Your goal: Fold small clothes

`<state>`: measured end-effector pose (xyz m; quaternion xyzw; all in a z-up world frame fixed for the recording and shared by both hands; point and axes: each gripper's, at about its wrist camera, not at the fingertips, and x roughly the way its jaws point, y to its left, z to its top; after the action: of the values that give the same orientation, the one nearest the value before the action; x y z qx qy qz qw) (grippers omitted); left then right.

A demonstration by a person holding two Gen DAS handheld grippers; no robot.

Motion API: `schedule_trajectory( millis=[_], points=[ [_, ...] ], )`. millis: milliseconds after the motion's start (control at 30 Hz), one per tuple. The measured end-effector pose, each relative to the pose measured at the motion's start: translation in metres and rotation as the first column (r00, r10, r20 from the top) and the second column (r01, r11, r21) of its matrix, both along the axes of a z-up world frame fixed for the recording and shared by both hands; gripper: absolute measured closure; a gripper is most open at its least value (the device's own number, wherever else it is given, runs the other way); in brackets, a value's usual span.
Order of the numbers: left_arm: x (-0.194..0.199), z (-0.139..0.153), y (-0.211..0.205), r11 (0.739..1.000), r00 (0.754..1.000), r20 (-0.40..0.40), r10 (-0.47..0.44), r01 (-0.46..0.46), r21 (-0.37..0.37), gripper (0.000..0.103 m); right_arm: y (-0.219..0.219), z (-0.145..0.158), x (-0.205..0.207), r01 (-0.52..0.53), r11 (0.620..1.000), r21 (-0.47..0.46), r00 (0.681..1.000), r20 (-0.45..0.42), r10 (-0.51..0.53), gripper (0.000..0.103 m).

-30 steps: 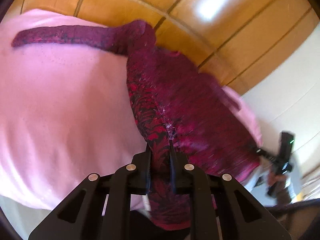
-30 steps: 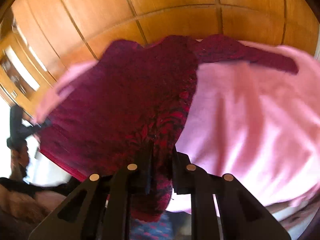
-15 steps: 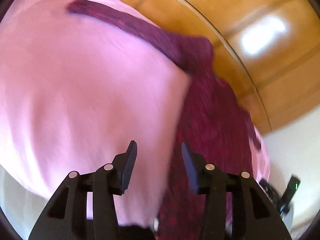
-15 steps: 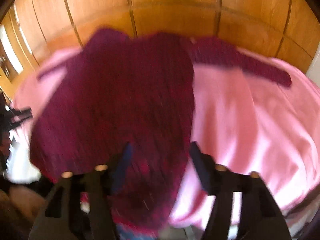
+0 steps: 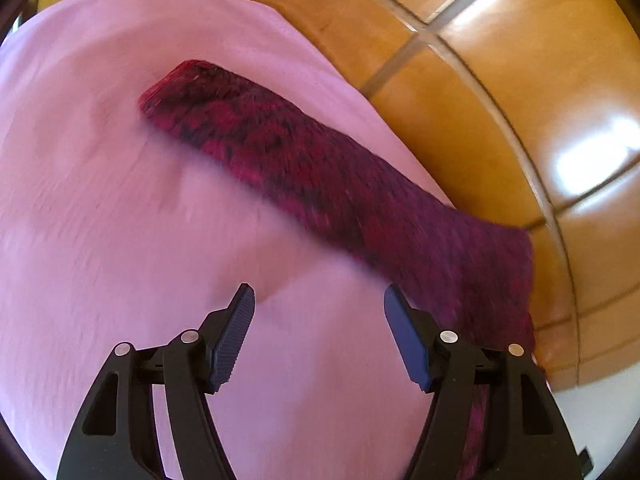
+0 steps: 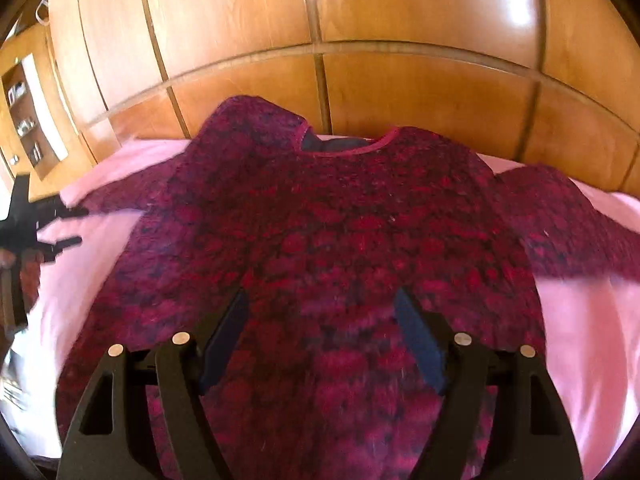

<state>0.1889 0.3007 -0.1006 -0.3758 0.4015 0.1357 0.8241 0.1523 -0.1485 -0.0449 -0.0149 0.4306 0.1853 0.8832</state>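
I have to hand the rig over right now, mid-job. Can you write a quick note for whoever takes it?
Left gripper: jaws opening, nothing between them, over bare pink sheet, beside one sleeve that lies stretched out flat.
Right gripper: open, empty, over the lower middle of the sweater.
Sweater: spread flat, front up, on the pink sheet, neckline toward the wooden panels, both sleeves out to the sides.
Done: sweater is laid out and let go.
Left: every fold. Probably bring the sleeves in over the body first, then fold the body.
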Motion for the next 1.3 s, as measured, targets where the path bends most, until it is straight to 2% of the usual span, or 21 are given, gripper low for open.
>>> schedule_trajectory(
  millis=[167, 300, 367, 433, 533, 600, 700, 733, 833, 867, 900, 1000, 1033, 1100, 1133, 1167, 1233, 1300],
  points=[
    [0.036, -0.005, 0.021, 0.999, 0.999, -0.005, 0.039, -0.039, 0.029, 0.037, -0.005, -0.032, 0.016, 0.009, 1.0, 0.017, 0.998, -0.068, -0.008, 0.027],
    [0.061, -0.004, 0.029, 0.994, 0.999, -0.007, 0.047, -0.046, 0.097, 0.038, -0.004, -0.036, 0.02, 0.01, 0.999, 0.041, 0.998, -0.067, -0.008, 0.018],
    [0.069, -0.002, 0.029, 0.988, 0.999, -0.022, 0.048, -0.044, 0.148, 0.077, -0.002, -0.037, 0.021, 0.006, 0.999, 0.032, 0.998, -0.065, -0.003, 0.015],
    [0.072, 0.0, 0.035, 0.989, 0.999, -0.02, 0.044, -0.04, 0.14, 0.089, -0.001, -0.038, 0.021, 0.004, 1.0, 0.029, 0.998, -0.065, -0.002, 0.014],
    [0.064, 0.018, 0.047, 0.98, 0.996, 0.024, 0.087, -0.09, 0.179, 0.094, -0.001, -0.039, 0.023, 0.005, 0.999, 0.036, 0.998, -0.068, -0.003, 0.014],
    [0.05, 0.035, 0.062, 0.965, 0.988, 0.068, 0.136, -0.148, 0.216, 0.094, -0.001, -0.039, 0.023, 0.005, 0.999, 0.032, 0.998, -0.068, -0.003, 0.014],
    [0.031, 0.047, 0.088, 0.935, 0.976, 0.072, 0.207, -0.219, 0.278, 0.095, 0.002, -0.041, 0.025, 0.003, 1.0, 0.024, 0.998, -0.068, -0.002, 0.013],
    [0.027, 0.046, 0.097, 0.932, 0.974, 0.061, 0.22, -0.228, 0.283, 0.095, 0.002, -0.042, 0.025, 0.003, 1.0, 0.022, 0.998, -0.069, -0.001, 0.013],
    [0.027, 0.029, 0.114, 0.899, 0.966, -0.031, 0.258, -0.228, 0.373, 0.095, 0.005, -0.044, 0.026, 0.001, 1.0, 0.003, 0.998, -0.068, 0.0, 0.012],
    [0.033, 0.016, 0.118, 0.907, 0.962, -0.077, 0.261, -0.217, 0.361, 0.095, 0.007, -0.044, 0.026, 0.0, 1.0, -0.008, 0.998, -0.065, -0.001, 0.012],
    [0.038, 0.01, 0.12, 0.906, 0.96, -0.098, 0.262, -0.21, 0.367, 0.095, 0.009, -0.044, 0.026, 0.001, 1.0, -0.017, 0.998, -0.064, -0.002, 0.012],
    [0.043, 0.003, 0.109, 0.881, 0.962, -0.124, 0.242, -0.165, 0.443, 0.093, 0.011, -0.045, 0.025, 0.004, 1.0, -0.027, 0.998, -0.062, -0.006, 0.012],
    [0.042, 0.005, 0.108, 0.884, 0.962, -0.125, 0.243, -0.167, 0.437, 0.092, 0.011, -0.045, 0.025, 0.004, 1.0, -0.027, 0.998, -0.062, -0.006, 0.012],
    [0.024, 0.011, 0.108, 0.917, 0.959, -0.104, 0.262, -0.214, 0.337, 0.082, 0.011, -0.046, 0.025, 0.005, 1.0, -0.023, 0.998, -0.062, -0.006, 0.012],
    [0.023, 0.013, 0.105, 0.928, 0.963, -0.096, 0.252, -0.213, 0.307, 0.066, 0.011, -0.046, 0.025, 0.004, 1.0, -0.021, 0.998, -0.063, -0.006, 0.011],
    [0.013, 0.019, 0.095, 0.943, 0.974, -0.073, 0.213, -0.186, 0.276, 0.056, 0.012, -0.046, 0.025, 0.005, 1.0, -0.019, 0.998, -0.063, -0.006, 0.011],
    [0.005, 0.027, 0.067, 0.96, 0.992, -0.033, 0.119, -0.106, 0.26, 0.053, 0.011, -0.046, 0.026, 0.005, 1.0, -0.016, 0.998, -0.065, -0.006, 0.011],
    [-0.009, 0.029, 0.028, 0.978, 0.998, -0.006, -0.057, 0.057, 0.2, 0.053, 0.01, -0.041, 0.024, 0.007, 1.0, -0.015, 0.998, -0.063, -0.008, 0.011]
  ],
)
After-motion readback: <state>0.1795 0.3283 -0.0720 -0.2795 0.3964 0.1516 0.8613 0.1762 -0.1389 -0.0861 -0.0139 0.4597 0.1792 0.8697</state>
